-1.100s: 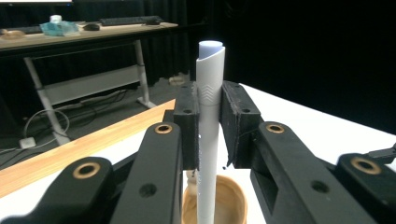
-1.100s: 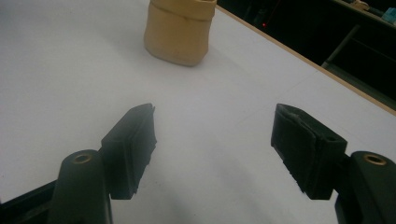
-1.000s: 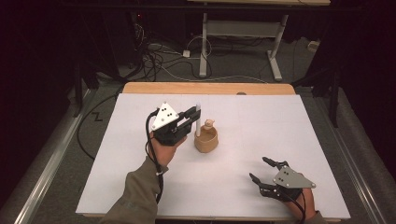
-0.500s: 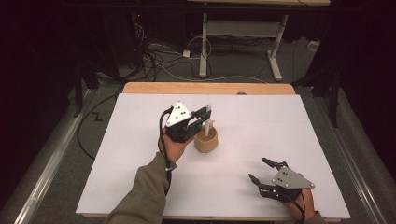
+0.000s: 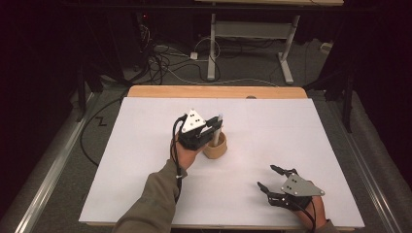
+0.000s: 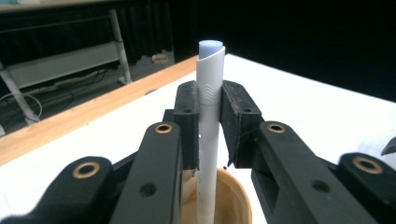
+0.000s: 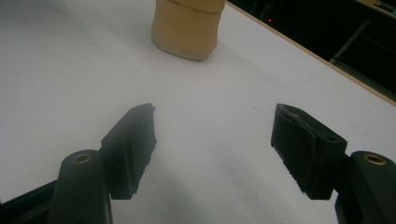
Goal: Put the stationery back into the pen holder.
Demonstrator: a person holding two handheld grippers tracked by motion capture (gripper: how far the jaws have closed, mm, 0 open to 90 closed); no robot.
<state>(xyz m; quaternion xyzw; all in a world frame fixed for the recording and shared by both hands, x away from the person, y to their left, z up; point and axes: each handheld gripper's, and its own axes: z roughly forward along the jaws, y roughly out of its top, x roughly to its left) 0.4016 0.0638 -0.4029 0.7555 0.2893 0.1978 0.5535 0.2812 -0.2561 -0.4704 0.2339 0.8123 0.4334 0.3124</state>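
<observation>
One white pen (image 5: 217, 130) stands pinched upright in the left gripper (image 5: 214, 127) over the tan cup (image 5: 215, 147); its own view shows the tip inside, so letting go seems next; the right gripper (image 7: 214, 140) rests spread, empty.

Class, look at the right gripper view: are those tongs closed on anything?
No. The right tongs stand wide open over the bare white table, with nothing between their pads.
</observation>
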